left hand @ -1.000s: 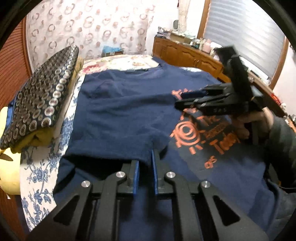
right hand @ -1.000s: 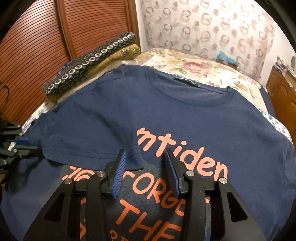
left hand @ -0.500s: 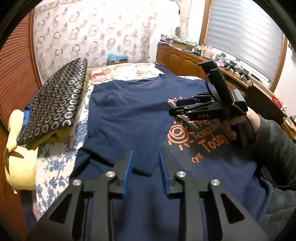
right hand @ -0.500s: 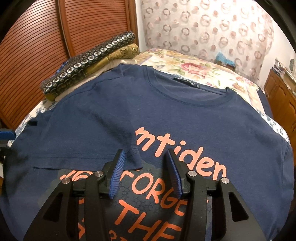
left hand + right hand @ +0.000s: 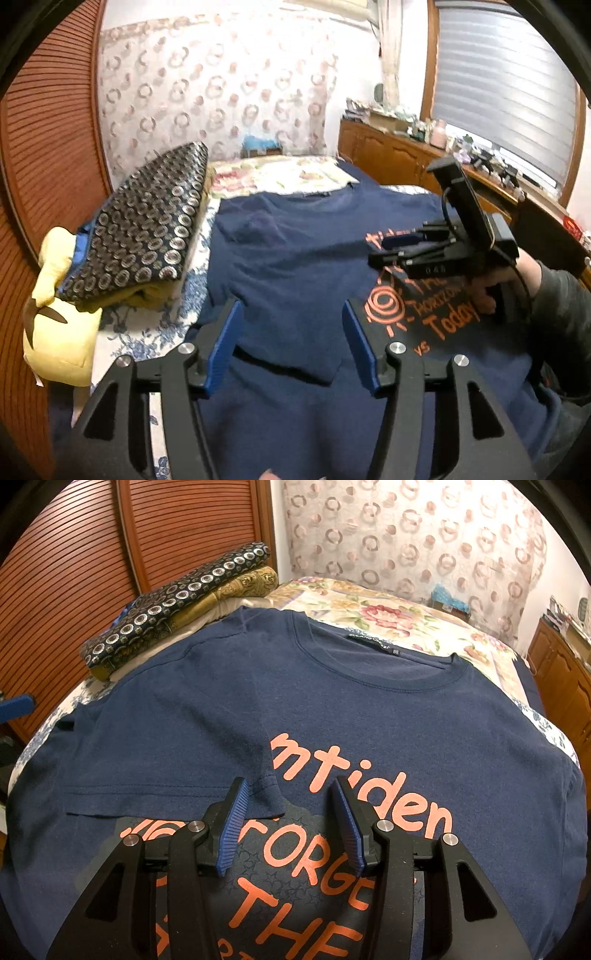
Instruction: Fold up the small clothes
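Now the left tool (image 5: 291, 343) is opening above the folded sleeve (image 5: 166, 786) of the navy T-shirt (image 5: 332, 709); the right tool (image 5: 286, 827), lower centre, stands apart, gripping nothing.

Light: dim, warm indoor
Blur: left wrist view soft
Edges: strong fisheye bending, black corners
Focus: right wrist view sharper
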The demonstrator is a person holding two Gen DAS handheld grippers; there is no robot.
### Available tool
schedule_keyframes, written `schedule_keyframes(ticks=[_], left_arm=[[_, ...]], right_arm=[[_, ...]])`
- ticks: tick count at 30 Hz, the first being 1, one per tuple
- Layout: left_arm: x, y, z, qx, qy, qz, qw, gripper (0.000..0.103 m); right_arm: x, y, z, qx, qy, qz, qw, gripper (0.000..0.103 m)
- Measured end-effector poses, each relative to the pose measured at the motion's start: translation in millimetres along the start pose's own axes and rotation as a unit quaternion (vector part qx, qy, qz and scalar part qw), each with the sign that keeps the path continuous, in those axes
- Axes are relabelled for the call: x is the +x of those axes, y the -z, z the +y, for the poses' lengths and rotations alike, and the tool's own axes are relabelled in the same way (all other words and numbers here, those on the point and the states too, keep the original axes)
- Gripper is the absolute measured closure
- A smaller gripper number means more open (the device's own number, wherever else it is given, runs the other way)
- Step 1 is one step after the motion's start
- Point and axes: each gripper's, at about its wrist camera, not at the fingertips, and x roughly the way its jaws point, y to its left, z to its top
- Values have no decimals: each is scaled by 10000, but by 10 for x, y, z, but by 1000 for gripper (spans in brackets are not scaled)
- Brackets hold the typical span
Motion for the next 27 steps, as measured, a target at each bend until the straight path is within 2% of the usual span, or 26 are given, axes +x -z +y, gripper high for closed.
schedule_keyframes(ticks=[4,7,13,18,22,27], left_arm=[[-53,-26,-7,-67,-179,-228,9996,47],[-22,-22,-12,-73,-377,-218,9990,47],[24,40,-55,-129,-375,-186,9990,47],[69,61,-150,-89,-345,-164,9992,47],[67,67,-203,-194,-332,-319,9988,47],[59,65,-240,-255,-368,-415,9981,47]], right_arm=[[-2,3,1,8,-14,1,10000,55],[-4,4,4,0,-20,1,10000,54],[-157,125,24,-128,20,-56,9999,53],[-550,352,-98,20,223,-349,9991,53],[-862,541,-313,234,391,-535,9975,51],[-1204,781,-621,482,818,-697,9930,48]])
